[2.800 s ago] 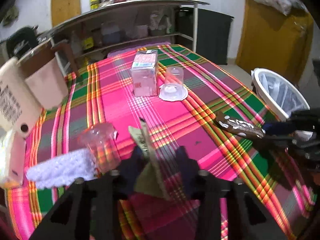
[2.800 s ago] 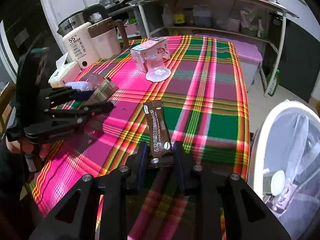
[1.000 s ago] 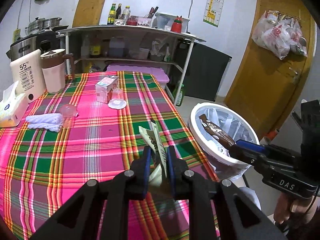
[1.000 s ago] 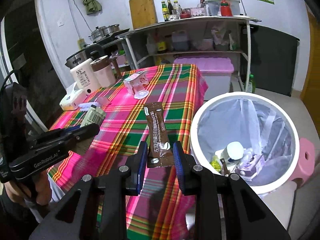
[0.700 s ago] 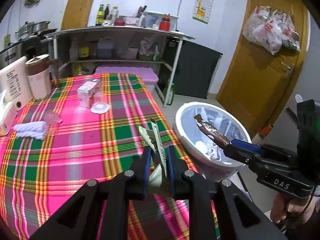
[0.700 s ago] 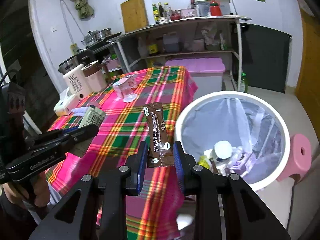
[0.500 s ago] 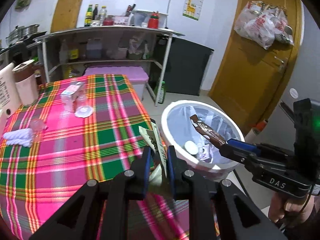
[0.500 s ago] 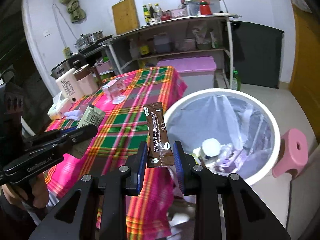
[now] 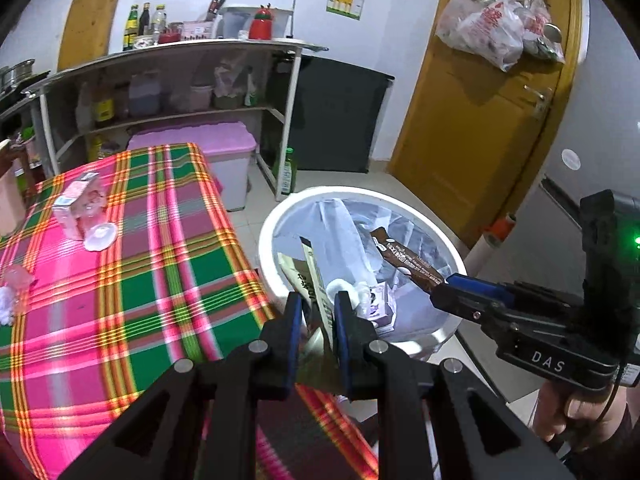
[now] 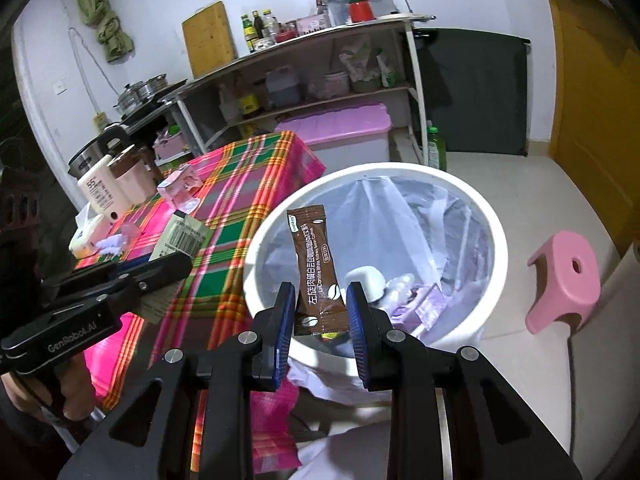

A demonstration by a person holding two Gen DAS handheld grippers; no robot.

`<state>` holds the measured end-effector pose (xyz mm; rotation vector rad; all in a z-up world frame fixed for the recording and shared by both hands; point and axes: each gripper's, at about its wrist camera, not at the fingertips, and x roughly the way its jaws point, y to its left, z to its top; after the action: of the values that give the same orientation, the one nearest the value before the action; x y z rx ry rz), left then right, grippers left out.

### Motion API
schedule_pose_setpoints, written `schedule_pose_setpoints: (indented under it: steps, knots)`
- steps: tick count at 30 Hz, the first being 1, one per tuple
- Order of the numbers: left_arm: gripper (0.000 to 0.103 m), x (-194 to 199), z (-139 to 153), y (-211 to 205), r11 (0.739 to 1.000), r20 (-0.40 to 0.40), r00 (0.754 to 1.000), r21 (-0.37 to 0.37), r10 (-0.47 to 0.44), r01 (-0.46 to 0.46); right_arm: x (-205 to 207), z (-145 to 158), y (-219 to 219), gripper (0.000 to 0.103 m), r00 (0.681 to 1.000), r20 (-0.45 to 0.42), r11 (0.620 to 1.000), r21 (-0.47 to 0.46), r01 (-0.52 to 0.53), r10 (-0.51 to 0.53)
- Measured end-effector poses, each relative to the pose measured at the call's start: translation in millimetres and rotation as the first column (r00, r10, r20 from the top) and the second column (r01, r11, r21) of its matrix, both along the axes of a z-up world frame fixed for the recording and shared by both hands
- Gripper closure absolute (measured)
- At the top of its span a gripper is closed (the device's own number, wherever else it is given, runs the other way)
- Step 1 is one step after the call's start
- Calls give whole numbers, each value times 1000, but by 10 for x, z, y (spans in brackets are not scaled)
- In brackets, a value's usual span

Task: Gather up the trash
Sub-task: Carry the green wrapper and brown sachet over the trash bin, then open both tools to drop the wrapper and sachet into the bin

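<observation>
Plaid cloth is covering the counter [image 9: 120, 280] at left. Right fingers [image 10: 320, 312] are pinching a brown coffee sachet [image 10: 316, 264], standing upright, over the white bin [image 10: 496, 240]. Left fingers [image 9: 314, 312] are gripping a flattened greenish carton [image 9: 310, 280], long axis upward, at the bin's rim.

White walls, pale tiled floor [image 10: 500, 184], yellow-brown wooden door [image 9: 472, 120] with plastic bags [image 9: 496, 20] hung on it. Open metal shelf unit [image 10: 320, 76] against the wall carries bottles, jars and a wooden board [image 10: 208, 38]; a pink-lidded storage bin [image 10: 340, 128] sits below, a dark cabinet [image 10: 476, 92] beside it. Table has a pink-green plaid cloth [image 9: 120, 272]; a pink plastic stool [image 10: 564, 280] stands on the floor.
</observation>
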<state>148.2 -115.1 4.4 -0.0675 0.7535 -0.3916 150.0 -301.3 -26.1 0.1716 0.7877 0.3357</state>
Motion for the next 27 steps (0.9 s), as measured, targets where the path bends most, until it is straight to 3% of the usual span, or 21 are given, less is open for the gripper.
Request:
schedule_pose_setpoints:
  steps: [18, 27]
  knots:
    - [85, 380, -162, -363, 997, -58, 995, -5, -80, 80, 175, -219, -235, 75, 998, -52, 999, -14, 45, -46]
    - [84, 442, -189, -352, 997, -69, 995, -15, -72, 72, 241, -281, -261, 75, 996, -65, 998, -17, 55, -56]
